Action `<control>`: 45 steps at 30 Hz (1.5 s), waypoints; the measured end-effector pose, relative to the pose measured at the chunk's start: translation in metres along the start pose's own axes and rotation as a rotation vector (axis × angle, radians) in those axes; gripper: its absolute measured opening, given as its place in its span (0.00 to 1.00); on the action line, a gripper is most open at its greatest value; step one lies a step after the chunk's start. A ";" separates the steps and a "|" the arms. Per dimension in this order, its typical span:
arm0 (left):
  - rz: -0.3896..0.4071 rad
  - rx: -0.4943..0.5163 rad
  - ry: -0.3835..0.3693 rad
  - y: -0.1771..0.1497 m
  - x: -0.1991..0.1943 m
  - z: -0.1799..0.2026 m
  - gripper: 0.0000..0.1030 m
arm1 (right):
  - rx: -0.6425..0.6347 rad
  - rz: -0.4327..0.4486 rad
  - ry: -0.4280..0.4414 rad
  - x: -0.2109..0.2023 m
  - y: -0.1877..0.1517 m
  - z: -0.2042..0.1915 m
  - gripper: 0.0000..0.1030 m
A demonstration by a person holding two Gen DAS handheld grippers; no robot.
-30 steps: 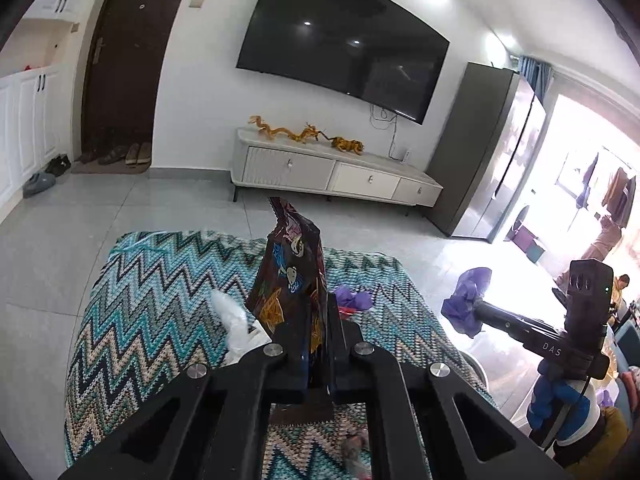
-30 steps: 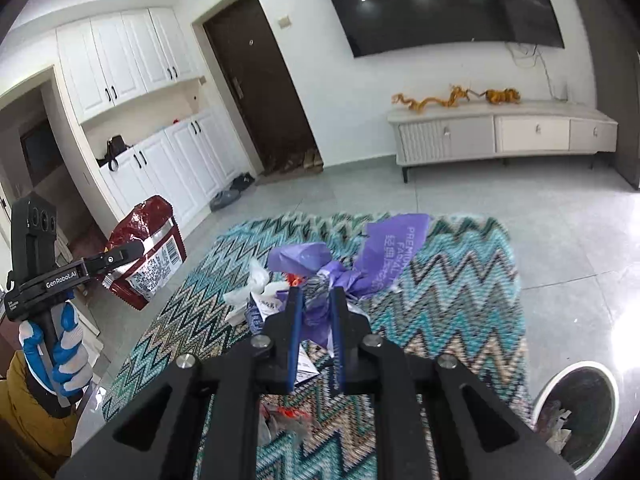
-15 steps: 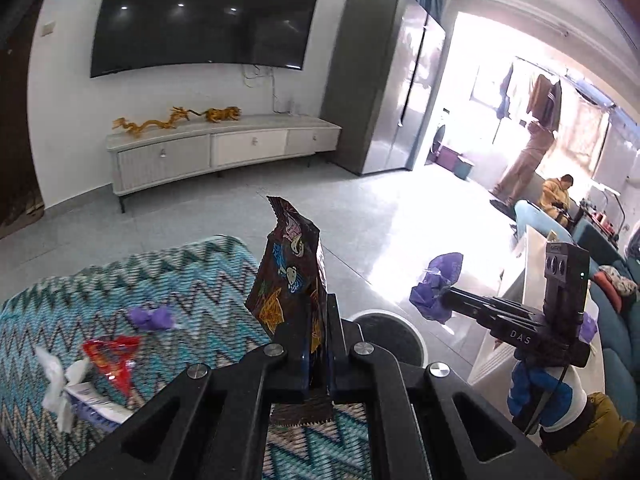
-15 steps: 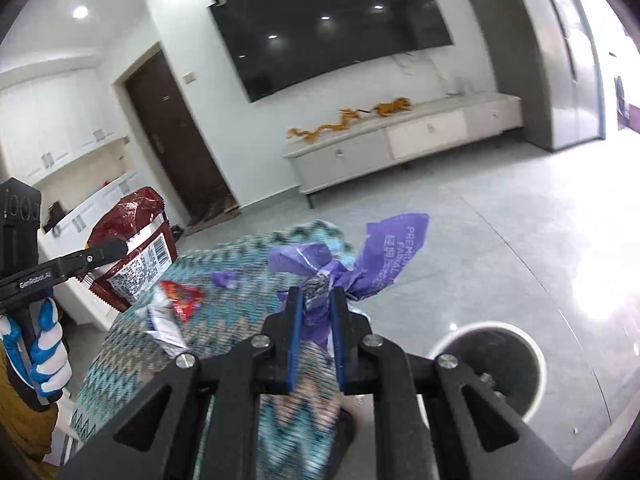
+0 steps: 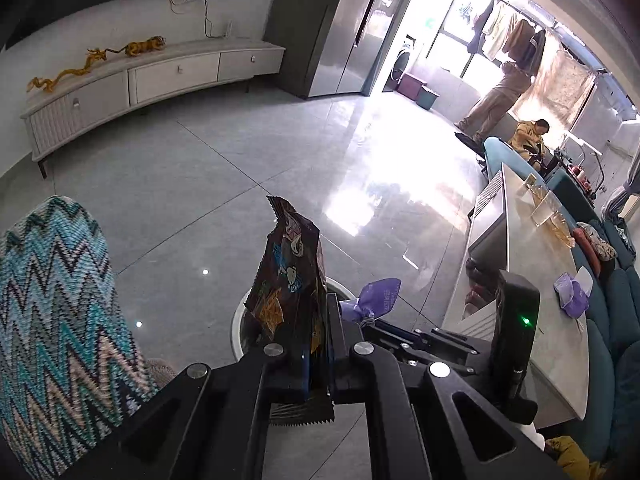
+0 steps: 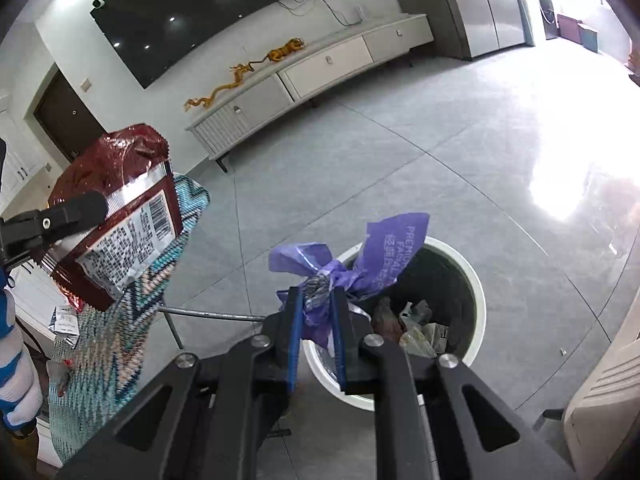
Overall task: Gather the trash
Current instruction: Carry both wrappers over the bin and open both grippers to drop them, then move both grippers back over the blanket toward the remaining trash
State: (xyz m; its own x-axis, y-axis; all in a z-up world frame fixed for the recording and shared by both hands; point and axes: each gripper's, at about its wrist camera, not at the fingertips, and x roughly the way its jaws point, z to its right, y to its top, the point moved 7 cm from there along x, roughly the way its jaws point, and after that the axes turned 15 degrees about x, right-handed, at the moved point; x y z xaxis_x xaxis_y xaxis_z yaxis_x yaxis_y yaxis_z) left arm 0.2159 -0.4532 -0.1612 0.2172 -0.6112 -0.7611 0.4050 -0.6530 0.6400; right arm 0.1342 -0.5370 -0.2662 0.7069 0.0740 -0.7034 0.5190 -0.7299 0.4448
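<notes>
My left gripper (image 5: 316, 344) is shut on a dark brown snack bag (image 5: 290, 280) that stands up between its fingers; the same bag (image 6: 116, 216) shows its barcode side at the left of the right wrist view. My right gripper (image 6: 316, 312) is shut on a crumpled purple wrapper (image 6: 352, 264), also seen as the purple wrapper (image 5: 374, 298) beside the left gripper. A round white-rimmed trash bin (image 6: 460, 300) with several scraps inside sits on the floor just beyond the right gripper. Its rim (image 5: 240, 320) peeks out behind the snack bag.
A table with a zigzag teal cloth (image 5: 52, 320) stands at the left, with small scraps (image 6: 64, 320) lying by its near end. A pale long table (image 5: 536, 272) and teal sofa (image 5: 616, 320) fill the right. A low TV cabinet (image 5: 152, 84) lines the far wall. Two people (image 5: 500, 100) are in the bright room beyond.
Both grippers have swung to the right, off the cloth-covered table and down toward the floor bin, each still holding its piece of trash. The bin now lies right in front of them.
</notes>
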 end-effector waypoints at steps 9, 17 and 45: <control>-0.084 -0.054 -0.024 -0.006 0.058 0.002 0.24 | 0.045 -0.059 -0.070 0.046 -0.003 0.045 0.16; -0.089 -0.052 -0.001 -0.018 0.052 -0.002 0.34 | 0.097 -0.097 -0.127 0.073 -0.009 0.068 0.21; 0.324 -0.043 0.267 -0.042 -0.222 -0.025 0.50 | -0.100 0.368 0.058 -0.182 0.017 -0.097 0.42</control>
State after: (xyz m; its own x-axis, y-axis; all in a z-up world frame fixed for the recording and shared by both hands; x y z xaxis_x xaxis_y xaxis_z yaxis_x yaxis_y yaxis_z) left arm 0.1729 -0.2787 -0.0219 0.5602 -0.6407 -0.5251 0.3130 -0.4232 0.8502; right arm 0.0607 -0.4967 -0.0769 0.8789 -0.1402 -0.4559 0.2683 -0.6449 0.7156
